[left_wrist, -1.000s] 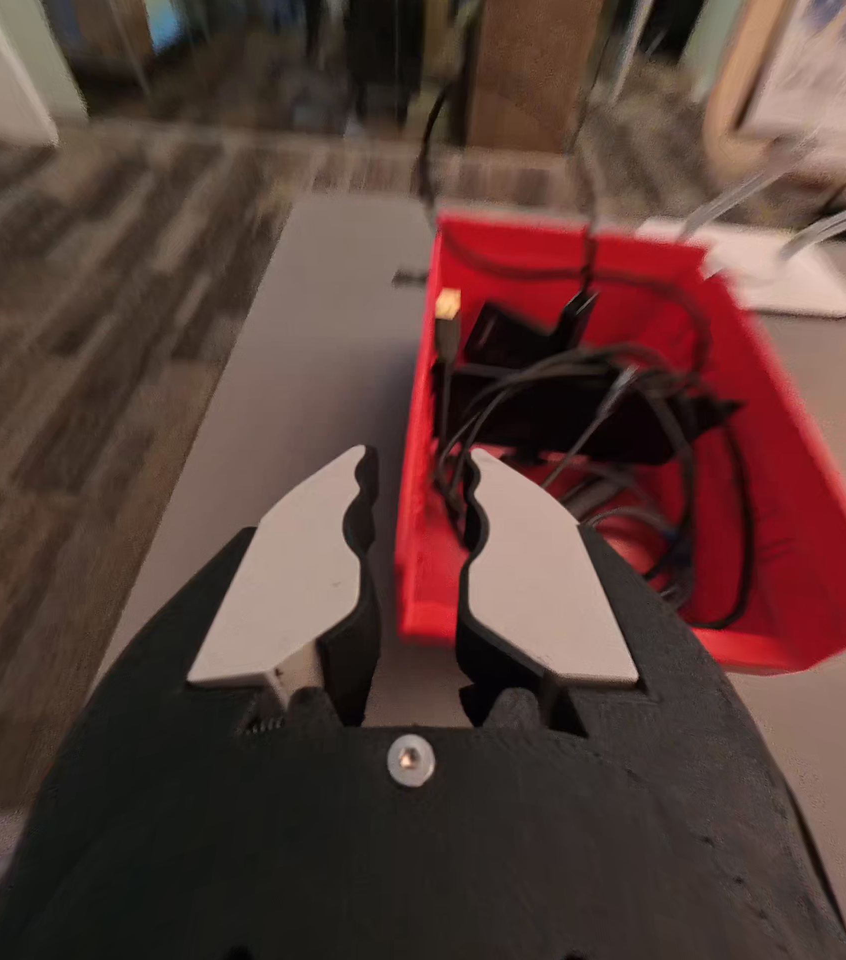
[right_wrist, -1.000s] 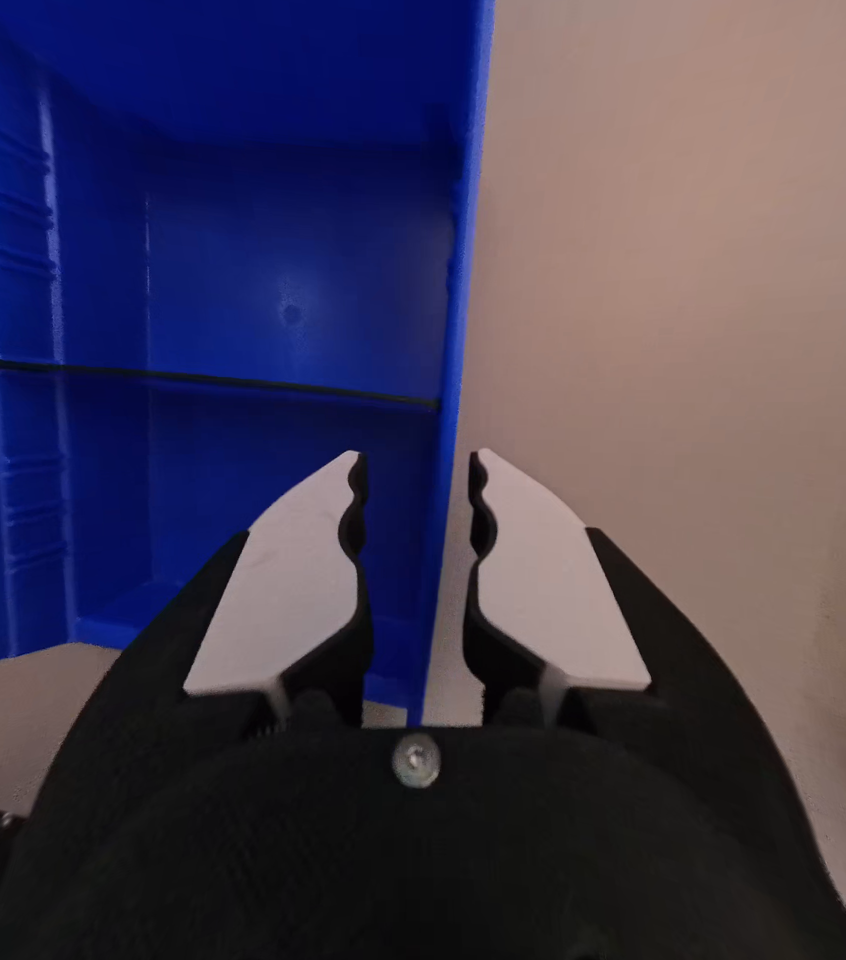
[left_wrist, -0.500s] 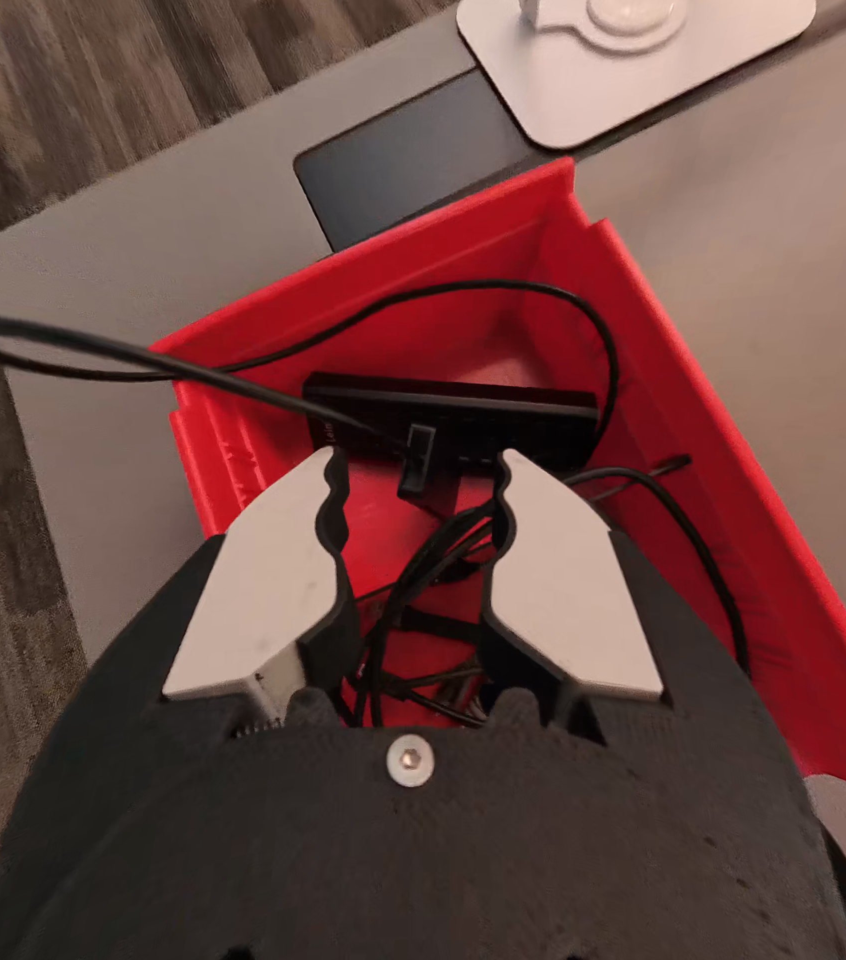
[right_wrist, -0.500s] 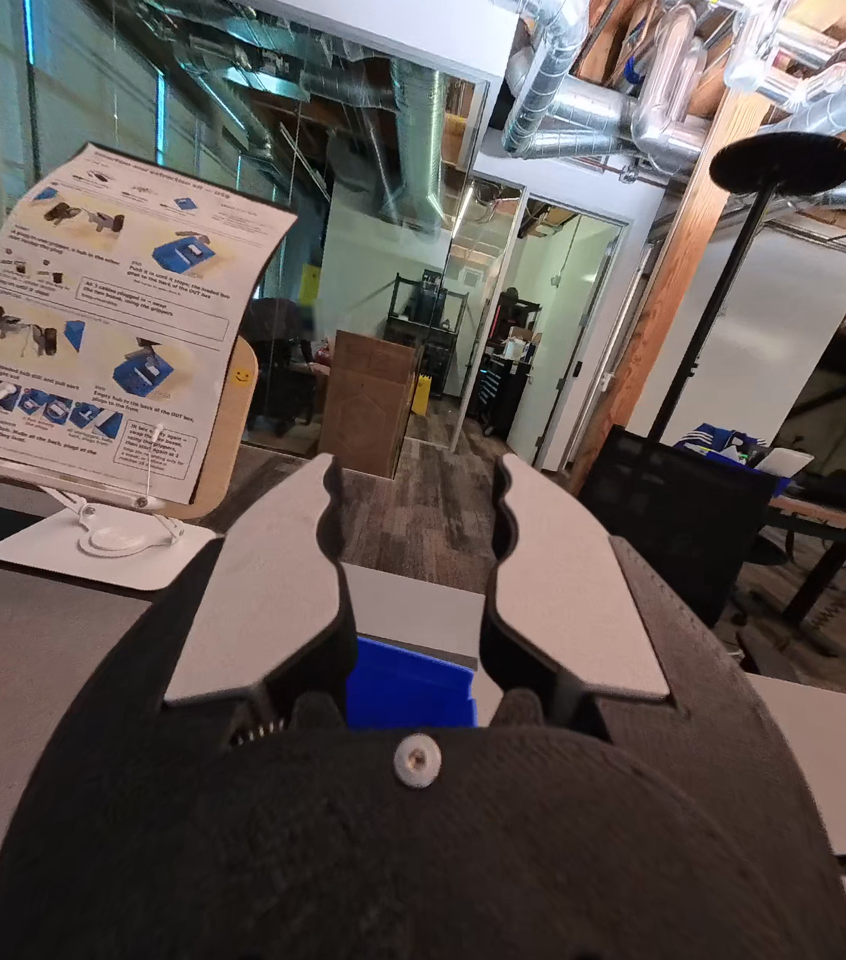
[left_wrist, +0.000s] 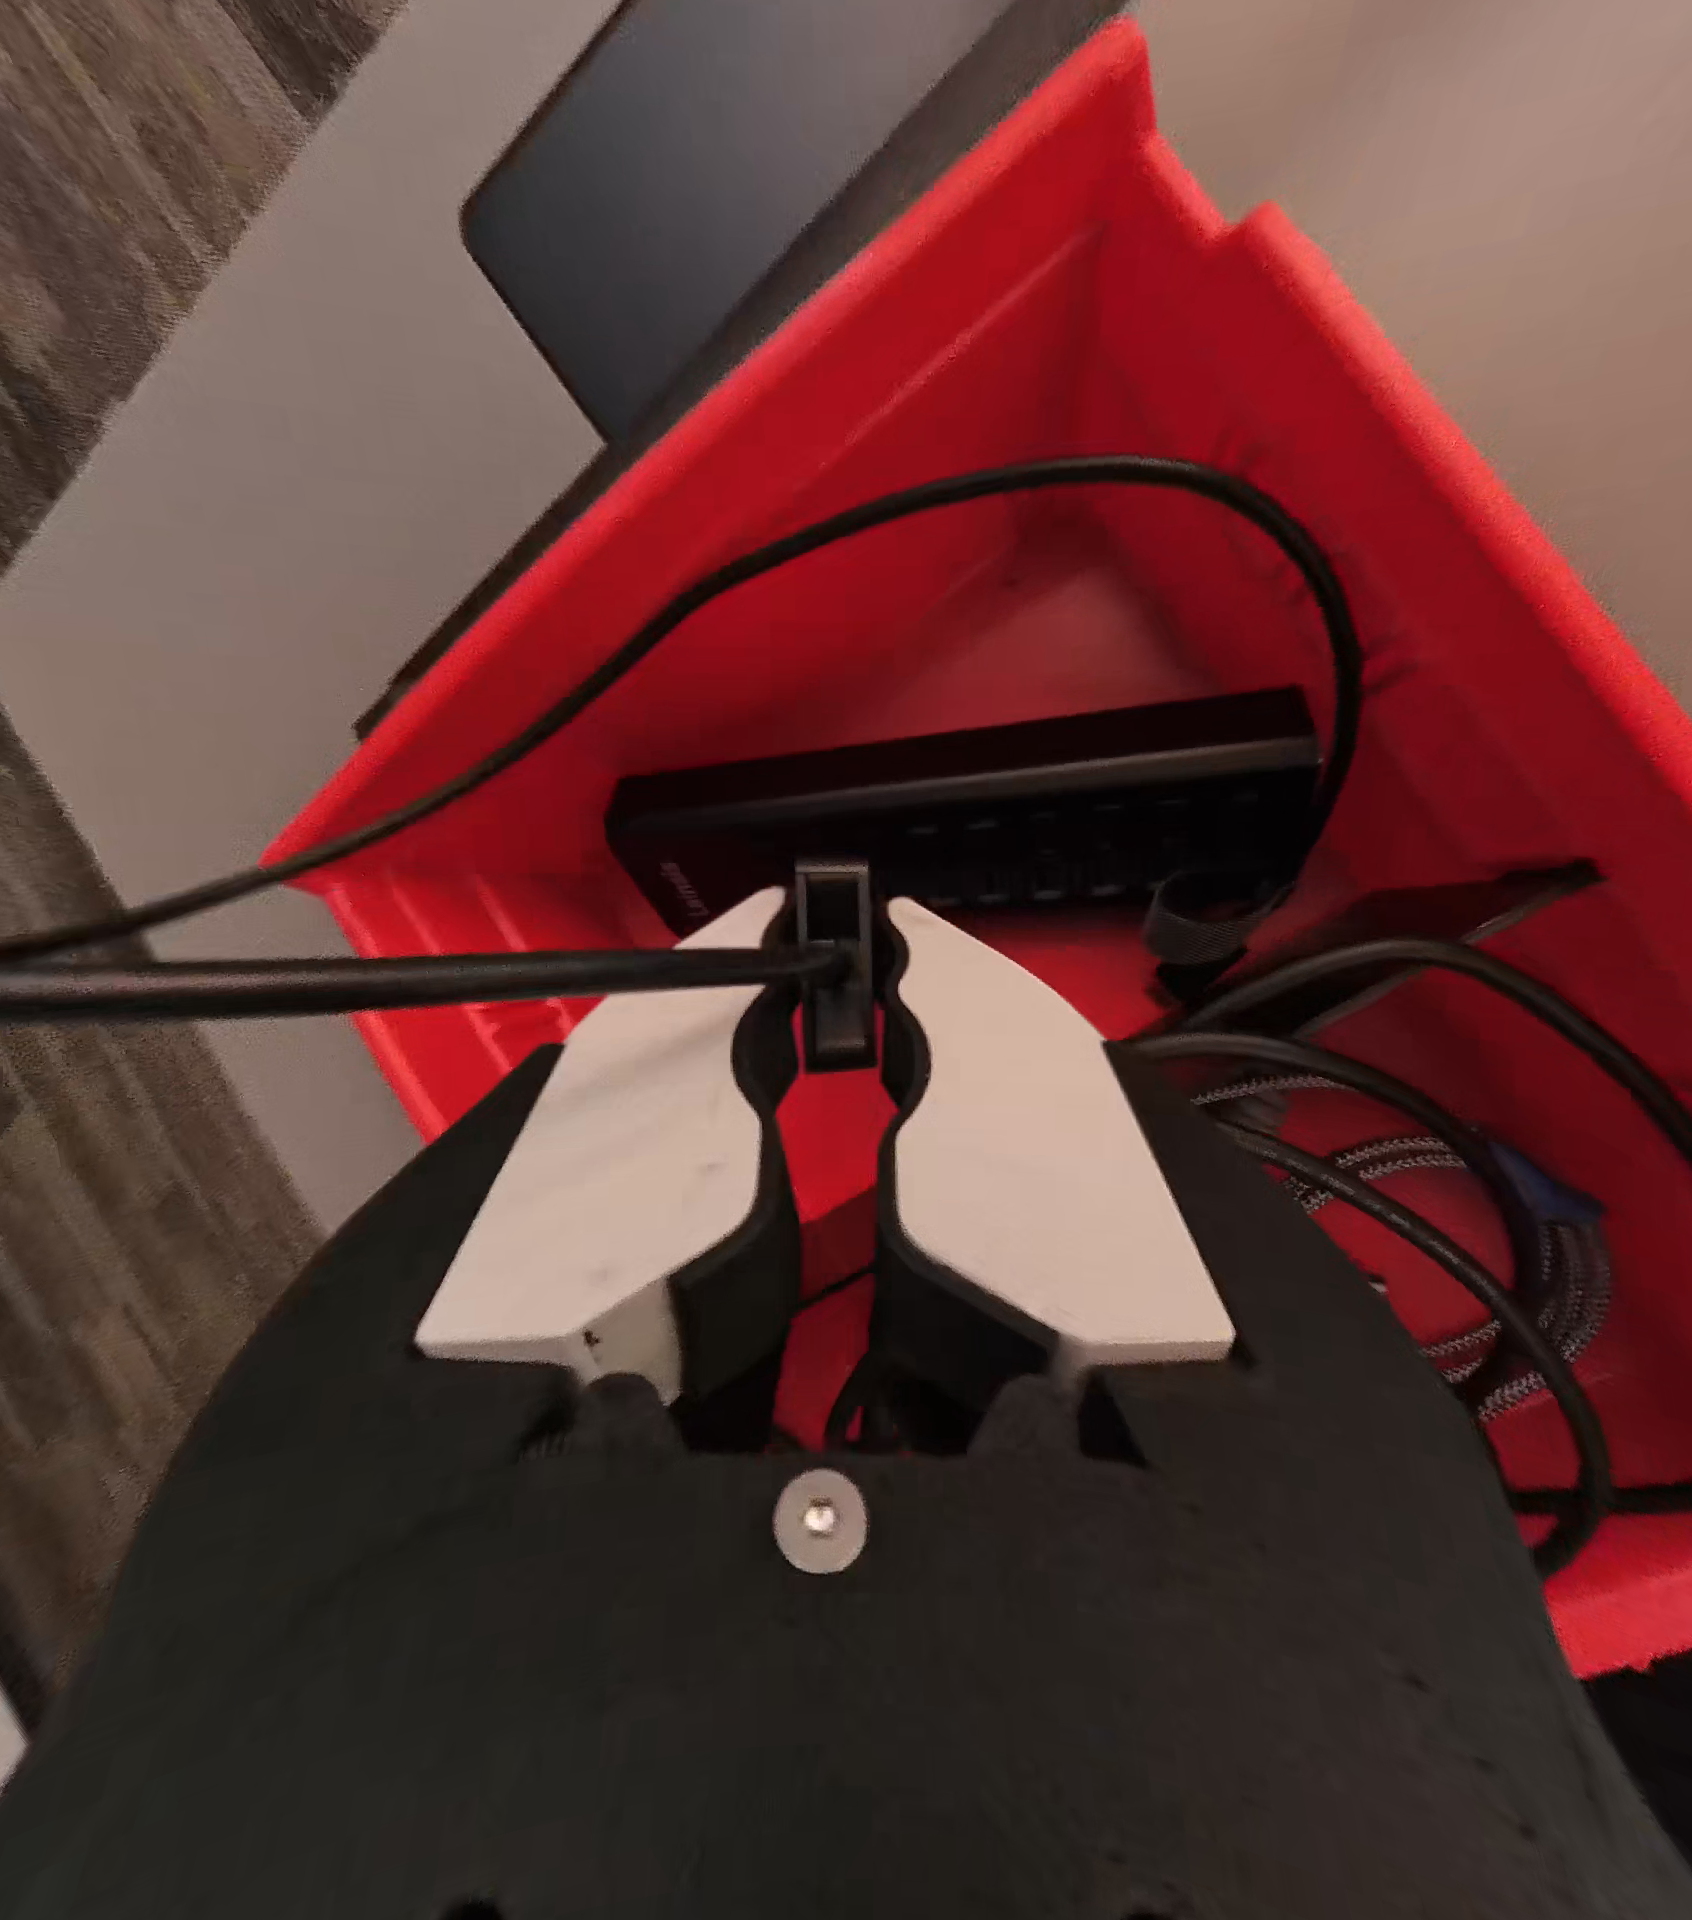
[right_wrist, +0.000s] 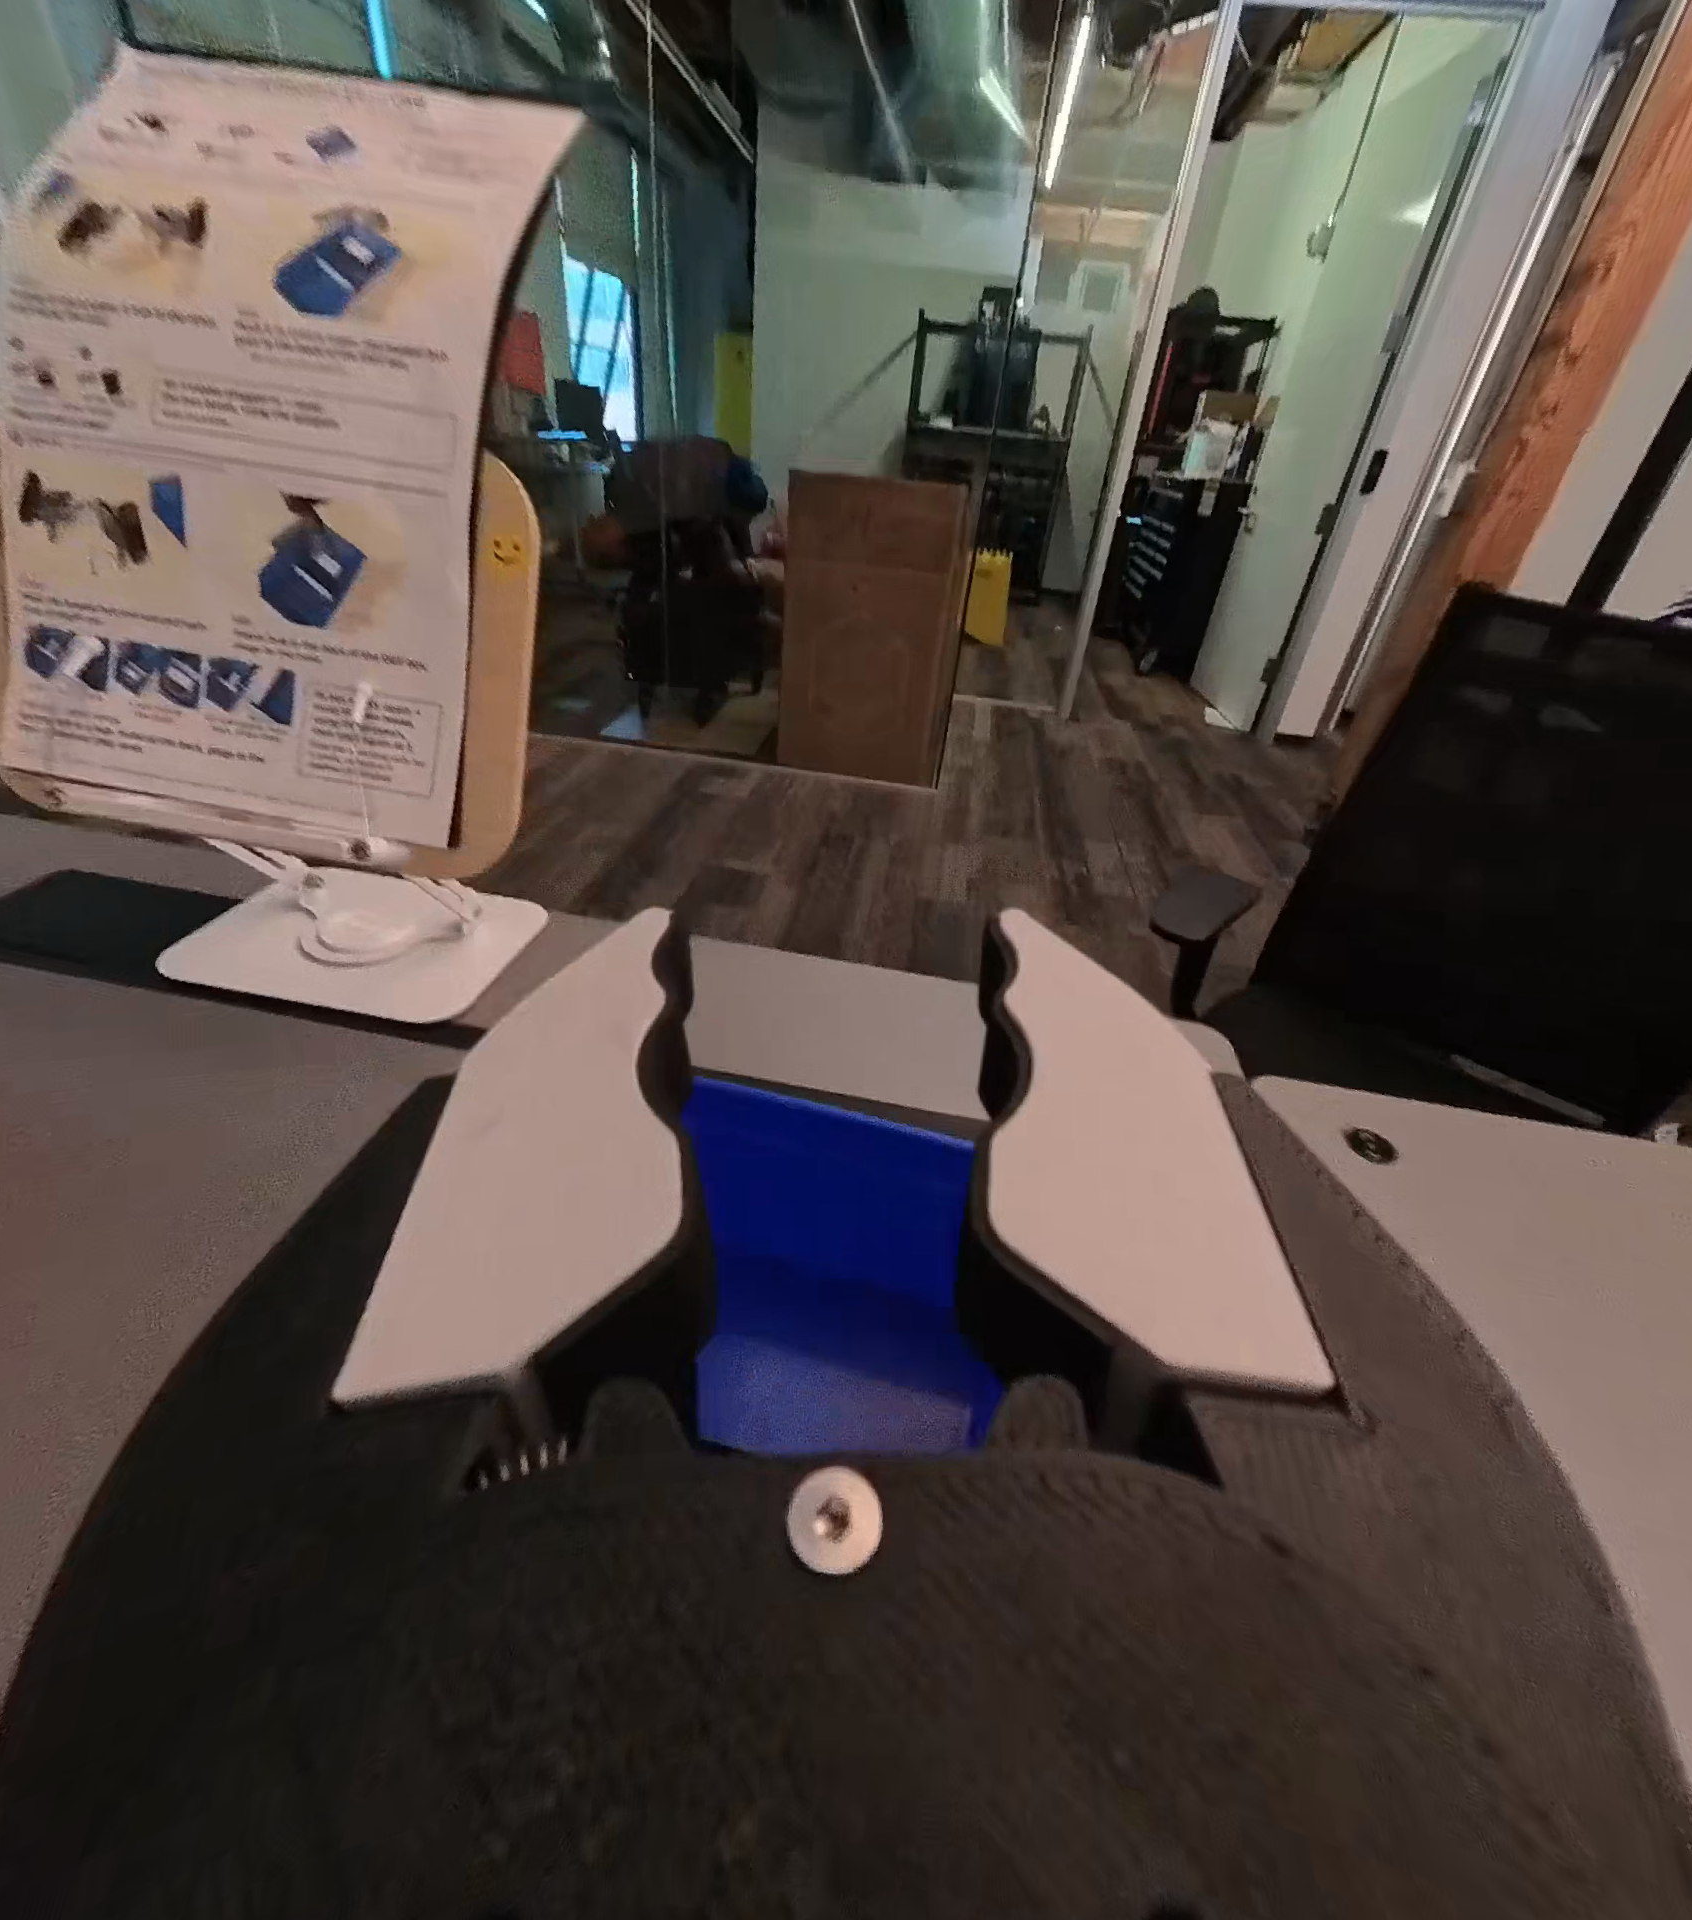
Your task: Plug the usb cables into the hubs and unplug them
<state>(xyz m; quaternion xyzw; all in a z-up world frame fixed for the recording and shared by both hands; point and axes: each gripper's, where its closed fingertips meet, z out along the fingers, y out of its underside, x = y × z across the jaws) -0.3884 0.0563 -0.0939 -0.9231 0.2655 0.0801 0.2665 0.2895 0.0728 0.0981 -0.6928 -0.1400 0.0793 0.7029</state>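
In the left wrist view, my left gripper is shut on a black plug that sits in the near face of a long black hub. The hub lies inside a red bin. The plug's black cable runs off to the left over the bin wall. Several more black and braided cables are coiled in the bin's right side. In the right wrist view, my right gripper is open and empty, held above a blue bin.
A dark flat pad lies on the grey table behind the red bin. In the right wrist view, a white stand with an instruction sheet stands at the back left. A black chair is beyond the table's right edge. The gap from one gripper's tips to the other's is roughly 70 centimeters.
My left gripper moved forward and down into the red bin and closed on the plug at the hub. My right gripper lifted off the blue bin, opened wider and now faces the room.
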